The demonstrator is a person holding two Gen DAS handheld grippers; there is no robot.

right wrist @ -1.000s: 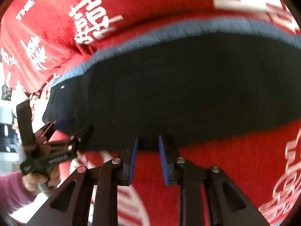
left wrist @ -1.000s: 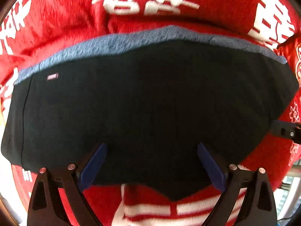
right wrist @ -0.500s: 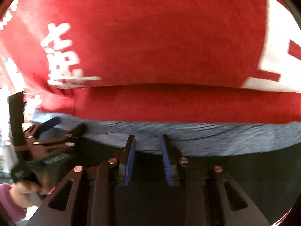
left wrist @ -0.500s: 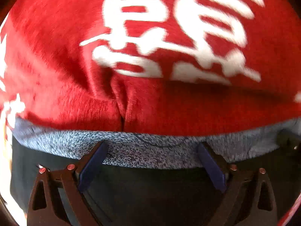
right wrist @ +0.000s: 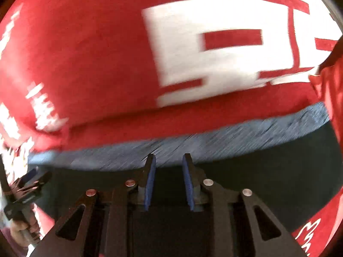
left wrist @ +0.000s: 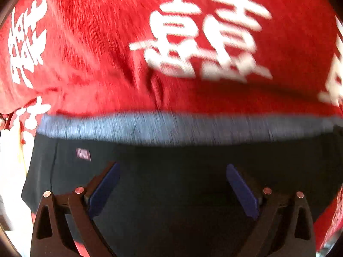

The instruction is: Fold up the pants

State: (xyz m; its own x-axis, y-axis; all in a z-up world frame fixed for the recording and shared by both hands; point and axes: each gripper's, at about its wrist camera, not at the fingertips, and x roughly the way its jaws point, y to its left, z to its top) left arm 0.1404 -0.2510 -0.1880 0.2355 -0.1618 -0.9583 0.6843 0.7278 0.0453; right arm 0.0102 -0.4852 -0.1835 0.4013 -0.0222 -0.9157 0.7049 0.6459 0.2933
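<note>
Black pants [left wrist: 182,171] lie flat on a red blanket [left wrist: 90,49] printed with white characters, filling the near half of both wrist views. Grey-blue waistband [left wrist: 171,126] runs left to right along the far edge of the garment; small label [left wrist: 83,153] sits near the left end. The cloth looks already doubled into a compact block, so probably a late fold.

Left gripper [left wrist: 172,167] hangs over the dark fabric, jaws wide apart, nothing between the blue pads [left wrist: 105,189]. Likely poised to take the waistband.

Right gripper [right wrist: 168,160]: tips at the waistband's near edge, jaws narrowly apart and just been opening; no cloth pinched between them that I can see. Reads as a release or a pre-grasp at the band; cannot tell which.

Both views motion-blurred.
</note>
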